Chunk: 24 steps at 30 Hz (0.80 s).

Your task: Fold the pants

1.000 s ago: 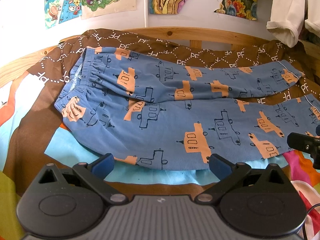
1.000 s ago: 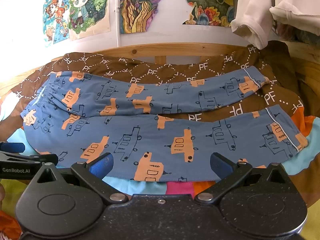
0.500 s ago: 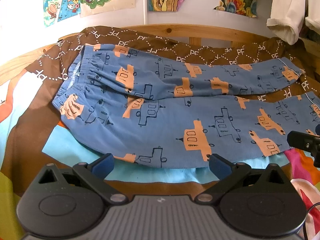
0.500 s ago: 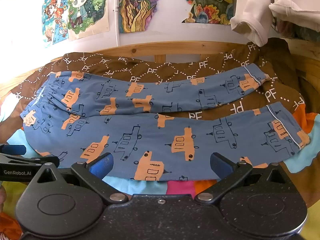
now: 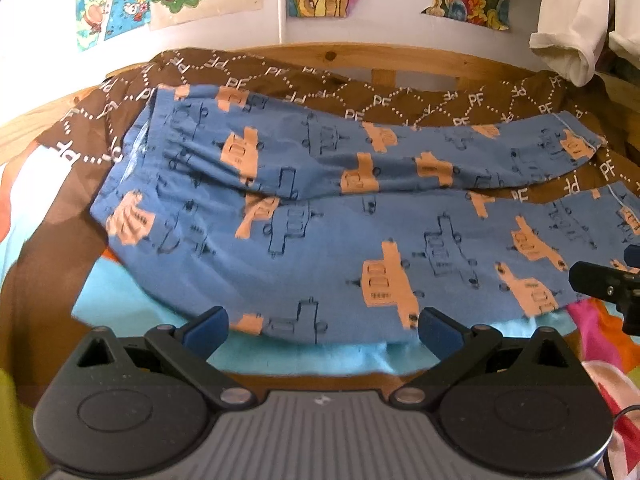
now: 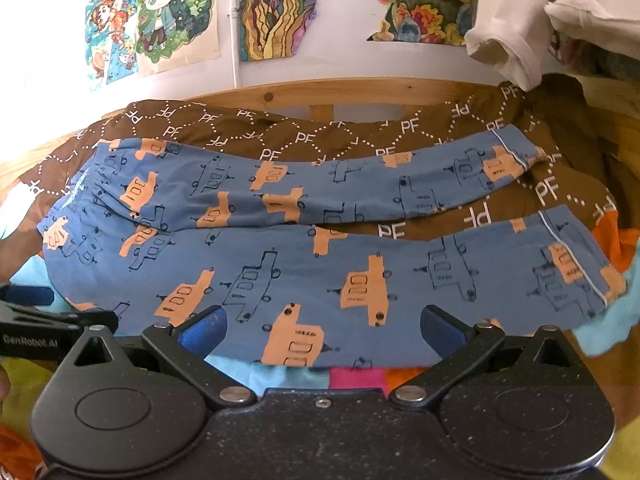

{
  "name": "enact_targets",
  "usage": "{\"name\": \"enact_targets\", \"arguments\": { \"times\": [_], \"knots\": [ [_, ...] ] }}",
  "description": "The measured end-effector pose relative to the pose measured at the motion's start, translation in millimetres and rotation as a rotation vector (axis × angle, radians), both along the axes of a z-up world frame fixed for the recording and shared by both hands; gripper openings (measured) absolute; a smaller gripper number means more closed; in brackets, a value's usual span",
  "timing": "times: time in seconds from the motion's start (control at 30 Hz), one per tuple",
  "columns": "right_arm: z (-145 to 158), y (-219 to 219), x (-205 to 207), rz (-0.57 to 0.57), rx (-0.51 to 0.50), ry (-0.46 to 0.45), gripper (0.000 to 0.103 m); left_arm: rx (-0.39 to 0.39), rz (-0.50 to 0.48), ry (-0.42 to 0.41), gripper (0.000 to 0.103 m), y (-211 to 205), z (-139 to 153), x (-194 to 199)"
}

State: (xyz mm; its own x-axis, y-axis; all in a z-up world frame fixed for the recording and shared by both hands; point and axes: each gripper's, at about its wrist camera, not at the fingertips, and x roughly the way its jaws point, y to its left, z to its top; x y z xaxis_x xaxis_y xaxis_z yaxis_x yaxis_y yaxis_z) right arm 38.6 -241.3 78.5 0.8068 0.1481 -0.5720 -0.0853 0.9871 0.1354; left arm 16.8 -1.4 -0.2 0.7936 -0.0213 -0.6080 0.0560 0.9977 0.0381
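the pants [image 5: 320, 216] are lying spread flat on the brown quilt [image 5: 400, 100], legs apart. both the left gripper [image 5: 322, 324] and right gripper [image 6: 323, 326] are edging closer to the near hem than a second ago, jaws wide apart, holding nothing; folding is likely about to begin.

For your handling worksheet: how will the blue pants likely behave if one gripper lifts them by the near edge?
The blue pants look thin and creased at the waistband, so probably floppy, draping. Legs lie apart, so the far leg would likely trail.

Both wrist views face the wall low and close, sharing the pants [image 5: 320, 240].
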Motion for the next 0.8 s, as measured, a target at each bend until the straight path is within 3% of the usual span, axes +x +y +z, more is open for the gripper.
{"name": "enact_targets", "arguments": {
  "times": [0.23,0.37,0.5,0.7,0.8],
  "knots": [
    [9.6,-16.3,42.2,0.093,-0.032,-0.036,0.102,0.046,-0.038,-0.081,0.103,7.2,28.9,43.6],
    [9.7,-30.1,84.3,0.175,-0.022,-0.014,0.102,0.098,-0.130,-0.123,0.103,11.1,49.6,83.1],
    [14.5,-44.8,134.2,0.218,-0.002,-0.010,0.102,0.152,-0.147,-0.184,0.103,16.3,77.9,128.2],
    [15.8,-54.0,210.6,0.361,-0.013,0.012,0.102,0.332,-0.165,-0.221,0.103,20.8,94.0,207.8],
    [18.5,-54.0,234.1,0.421,-0.019,0.010,0.102,0.428,-0.227,-0.162,0.103,18.9,88.2,251.3]
  ]
}}
